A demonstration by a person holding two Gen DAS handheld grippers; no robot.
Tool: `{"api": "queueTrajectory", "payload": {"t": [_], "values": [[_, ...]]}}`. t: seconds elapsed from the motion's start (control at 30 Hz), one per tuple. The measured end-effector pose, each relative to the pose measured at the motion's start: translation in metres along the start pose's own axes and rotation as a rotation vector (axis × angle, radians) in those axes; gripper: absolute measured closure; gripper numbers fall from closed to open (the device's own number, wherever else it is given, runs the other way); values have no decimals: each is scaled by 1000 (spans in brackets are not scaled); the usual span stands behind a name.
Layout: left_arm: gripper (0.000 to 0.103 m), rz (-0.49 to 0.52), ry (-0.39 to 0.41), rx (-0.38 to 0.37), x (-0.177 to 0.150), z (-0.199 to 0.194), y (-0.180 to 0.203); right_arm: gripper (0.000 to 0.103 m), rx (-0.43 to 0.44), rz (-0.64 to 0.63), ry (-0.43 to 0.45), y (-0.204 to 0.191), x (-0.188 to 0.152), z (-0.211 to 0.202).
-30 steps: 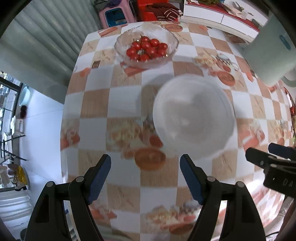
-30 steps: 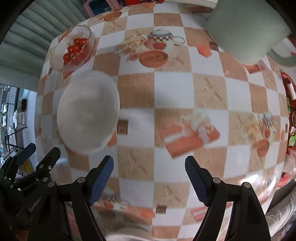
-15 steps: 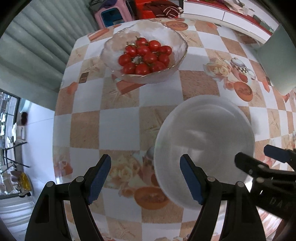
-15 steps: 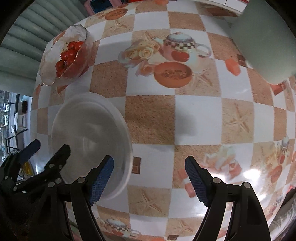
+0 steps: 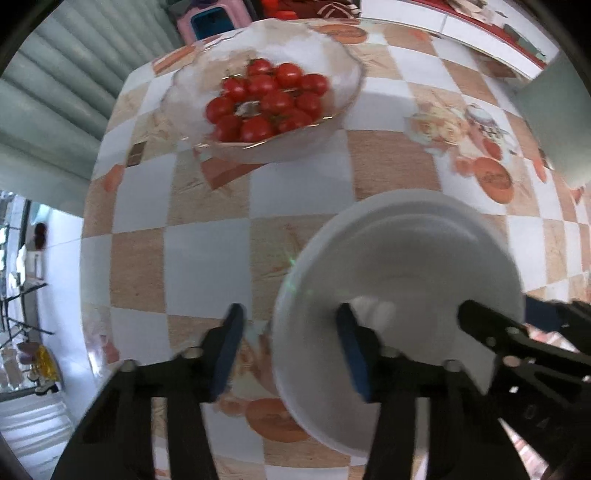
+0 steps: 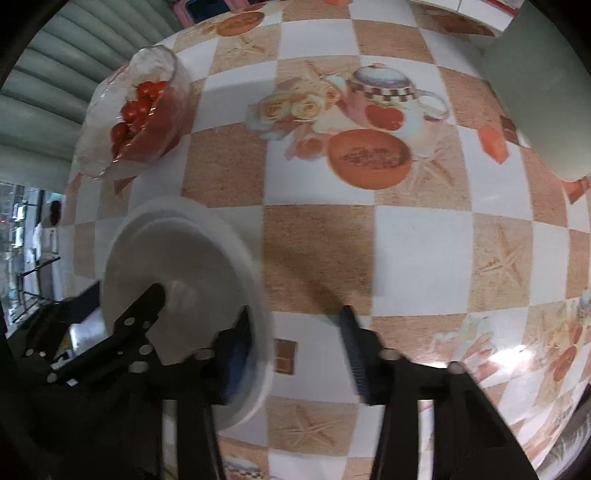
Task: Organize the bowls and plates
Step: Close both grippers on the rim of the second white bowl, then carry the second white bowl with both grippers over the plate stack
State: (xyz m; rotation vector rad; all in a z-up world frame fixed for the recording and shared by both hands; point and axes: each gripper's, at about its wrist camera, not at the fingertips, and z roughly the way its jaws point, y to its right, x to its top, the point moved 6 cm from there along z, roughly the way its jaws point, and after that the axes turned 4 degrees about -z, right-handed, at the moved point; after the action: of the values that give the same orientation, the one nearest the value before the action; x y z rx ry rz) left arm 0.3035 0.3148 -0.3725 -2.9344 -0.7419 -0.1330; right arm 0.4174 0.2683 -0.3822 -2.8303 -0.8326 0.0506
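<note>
A white bowl [image 5: 424, 258] stands on the bench [image 5: 207, 243], which is covered by a checked cloth of tan and white squares printed with teapots, roses and starfish. Both claws point down over this bowl from opposite sides. The left claw [image 5: 291, 347] straddles the bowl's rim: one blue-padded finger is inside the bowl and the other is outside over the cloth, with the rim between them. Its jaws are closing, and the pads do not yet press on the bowl wall. The right claw [image 6: 295, 343] straddles the opposite rim in the same way, one finger inside the bowl [image 6: 177, 258] and the other outside above a tan square; its jaws are closing too, with a gap left on both sides of the wall. In the left wrist view the right claw's black fingers enter from the right edge of the frame, one over the bowl's inside and one beyond its rim. Toward the far edge of the bench, well apart from the white bowl, sits a glass bowl [image 5: 332, 66] with a wavy rim, holding a heap of cherry tomatoes [image 5: 266, 99]. A pale green container [image 6: 539, 81] stands near the far right corner of the bench, only partly in view. Beyond the far edge, on the floor, there is a pink stool [image 5: 210, 22].
</note>
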Motion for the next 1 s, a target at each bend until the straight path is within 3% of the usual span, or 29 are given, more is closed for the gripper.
{"api": "queueTrajectory", "payload": {"t": [0.03, 0.1, 0.33, 0.73, 1.0], "values": [[70, 13, -4, -16, 0, -1, 4, 83, 9, -4, -10, -3, 0, 2], [70, 26, -5, -5, 0, -2, 7, 88, 20, 1, -14, -5, -2, 3], [72, 61, -28, -35, -20, -2, 16, 88, 2, -44, -51, -6, -27, 6], [72, 169, -86, -80, -128, -11, 48, 87, 1, 23, -140, 2, -138, 15], [72, 189, -94, -95, -171, -13, 61, 87, -7, 59, -132, 0, -171, 18]]}}
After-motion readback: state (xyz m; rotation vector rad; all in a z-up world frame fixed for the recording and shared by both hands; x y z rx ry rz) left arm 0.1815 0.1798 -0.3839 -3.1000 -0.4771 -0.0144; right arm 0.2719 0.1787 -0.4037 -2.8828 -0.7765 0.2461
